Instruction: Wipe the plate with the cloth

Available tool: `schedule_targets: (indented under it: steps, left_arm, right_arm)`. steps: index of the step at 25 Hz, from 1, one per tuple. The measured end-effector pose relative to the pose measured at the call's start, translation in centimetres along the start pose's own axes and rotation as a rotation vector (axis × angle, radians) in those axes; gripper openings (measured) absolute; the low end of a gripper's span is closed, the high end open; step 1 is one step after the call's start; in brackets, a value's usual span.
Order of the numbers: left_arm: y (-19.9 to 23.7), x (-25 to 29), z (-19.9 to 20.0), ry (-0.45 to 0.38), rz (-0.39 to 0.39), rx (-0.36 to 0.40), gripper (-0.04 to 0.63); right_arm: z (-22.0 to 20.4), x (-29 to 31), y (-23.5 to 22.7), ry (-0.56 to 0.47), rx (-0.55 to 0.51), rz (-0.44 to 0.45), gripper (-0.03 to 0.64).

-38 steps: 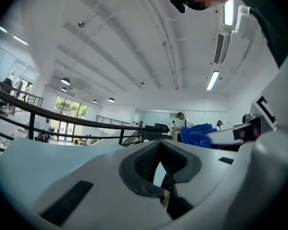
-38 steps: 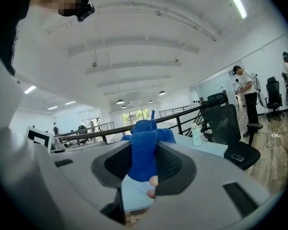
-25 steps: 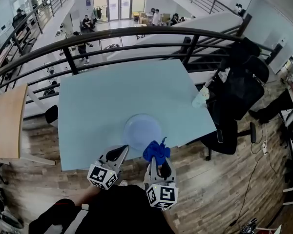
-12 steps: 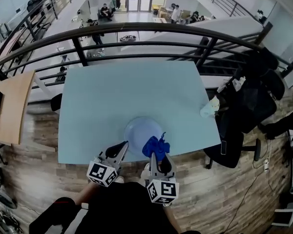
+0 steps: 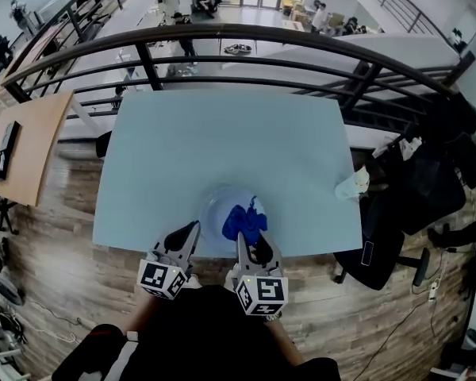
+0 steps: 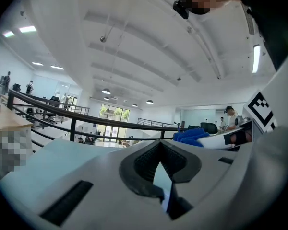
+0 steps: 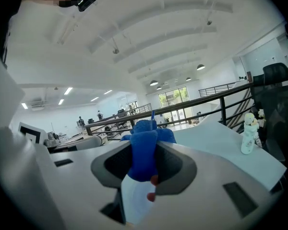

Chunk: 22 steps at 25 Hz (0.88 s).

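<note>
**Plate near the brink.** The pale blue desk (image 5: 222, 133) stands by a balcony railing (image 5: 148, 68). The round plate (image 5: 216, 203) sits close to its near edge, straight in front of me. That is where I see the chief risk. Nothing clamps the plate, so a firm wipe pulled toward me could, in my judgement, slide it off onto the wood floor (image 5: 63, 236). A sideways stroke could as easily skate or spin it, since the desk looks smooth.

The plate is pale blue, nearly the desk's own colour. It is shallow and glossy, with no dirt I can make out from the head view.

The cloth (image 5: 243, 221), a deep blue bundle, lies bunched over the plate's right half. It looks soft and crumpled, with a thin tail sticking up. A second risk lies there: only a narrow fold seems pinched, and a hard drag across the plate could tug it free.

My right tongs (image 5: 251, 241) are clamped on that cloth, which fills the space between them in the right gripper view. My left tongs (image 5: 188, 234) are closed to a sliver, with nothing in them. Their tips lie just beside the plate's left rim, and I cannot tell whether they touch it. If they do not brace it, the plate may travel with the wipe.
</note>
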<state>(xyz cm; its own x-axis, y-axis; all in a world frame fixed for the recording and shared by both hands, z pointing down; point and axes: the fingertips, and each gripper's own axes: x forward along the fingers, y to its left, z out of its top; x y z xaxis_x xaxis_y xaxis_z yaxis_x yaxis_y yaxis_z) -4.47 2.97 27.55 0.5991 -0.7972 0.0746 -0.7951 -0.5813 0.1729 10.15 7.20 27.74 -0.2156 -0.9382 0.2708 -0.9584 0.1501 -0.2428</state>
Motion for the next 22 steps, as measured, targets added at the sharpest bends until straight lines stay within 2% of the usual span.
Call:
schedule_targets:
  steps: [10, 22]
  left_arm:
    - [-0.8, 1.4, -0.8, -0.024, 0.159, -0.015, 0.000]
    - [-2.0, 1.4, -3.0, 0.003, 0.292, -0.035, 0.002]
  right_arm:
    - [-0.4, 2.3, -2.2, 0.068, -0.046, 0.161, 0.118]
    - [-2.1, 4.5, -3.8, 0.156, -0.067, 0.282, 0.118]
